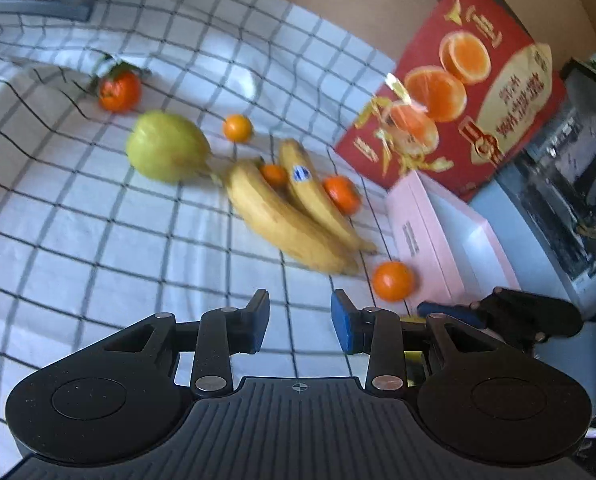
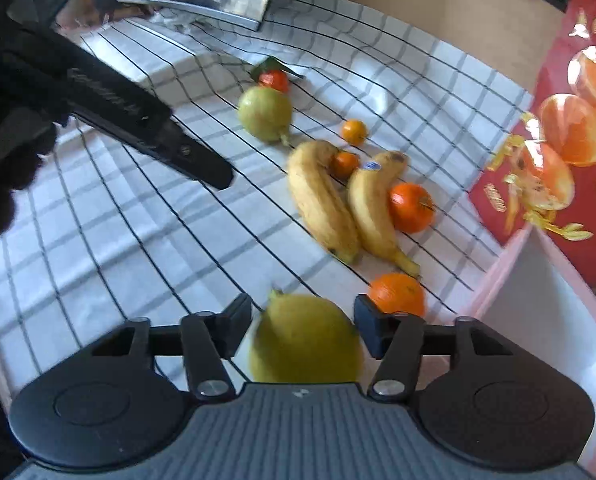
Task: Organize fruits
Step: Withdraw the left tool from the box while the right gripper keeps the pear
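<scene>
A yellow fruit (image 2: 306,340) is sitting between the right claw's (image 2: 304,330) parted fingers, seen only there, untouched; the left claw (image 1: 300,320) is gaping empty.

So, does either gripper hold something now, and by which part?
The left gripper holds nothing. A yellow-green fruit sits inside the right gripper, across its widest part; blur hides whether the pads press it.

Both cameras ride just behind their grippers and look steeply down across the checked table (image 1: 97,240). The left view sits farther back, while the right hangs close over a yellow fruit (image 2: 304,340). Both share the bananas (image 1: 293,208), the oranges and the red box (image 1: 470,92).
</scene>
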The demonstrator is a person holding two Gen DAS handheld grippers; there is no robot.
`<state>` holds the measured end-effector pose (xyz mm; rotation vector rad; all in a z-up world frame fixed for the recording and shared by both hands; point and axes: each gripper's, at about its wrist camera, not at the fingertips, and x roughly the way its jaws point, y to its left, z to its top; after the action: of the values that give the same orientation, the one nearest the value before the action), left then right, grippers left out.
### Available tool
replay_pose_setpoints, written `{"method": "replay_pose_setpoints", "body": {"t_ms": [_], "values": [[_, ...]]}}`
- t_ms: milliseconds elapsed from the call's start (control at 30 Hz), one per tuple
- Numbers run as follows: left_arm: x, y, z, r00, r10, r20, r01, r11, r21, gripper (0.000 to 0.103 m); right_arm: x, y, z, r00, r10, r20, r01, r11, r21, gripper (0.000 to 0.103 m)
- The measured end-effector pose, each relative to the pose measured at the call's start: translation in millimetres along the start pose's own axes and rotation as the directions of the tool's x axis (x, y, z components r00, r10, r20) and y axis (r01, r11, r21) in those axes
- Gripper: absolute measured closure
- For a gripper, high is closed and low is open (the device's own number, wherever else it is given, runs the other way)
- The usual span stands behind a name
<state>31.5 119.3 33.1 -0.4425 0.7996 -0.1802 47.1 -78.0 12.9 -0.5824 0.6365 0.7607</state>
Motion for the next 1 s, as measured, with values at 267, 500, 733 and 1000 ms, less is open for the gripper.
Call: {"method": "replay_pose_setpoints", "body": {"t_ms": [267,500,733,1000], "values": [[28.7,-43.5,-22.1,0.981,-0.147,-0.131,0.163,0.979,0.121,0.065,-57.6,-27.1,-45.5,0.997,-0.033,0.074,0.015,0.972,0.235,0.053],[46.4,-76.4,-33.2,0.953,-0.221,-0.208,0.257,0.952,0.168,0.065,-71.6,-38.0,-73.4,0.994,-0.079,0.069,0.047,0.926,0.376,0.053],[41.5,-74.5,-32.8,0.961,-0.196,-0.193,0.229,0.96,0.164,0.065,-67.7,-40.1,-87.4,0.994,-0.069,0.087,0.025,0.9,0.436,0.05],[26.7,-53.2,-24.3,0.981,-0.134,-0.141,0.151,0.982,0.115,0.065,-45.1,-59.2,-81.8,0.993,0.007,0.114,-0.065,0.855,0.515,0.043]]}}
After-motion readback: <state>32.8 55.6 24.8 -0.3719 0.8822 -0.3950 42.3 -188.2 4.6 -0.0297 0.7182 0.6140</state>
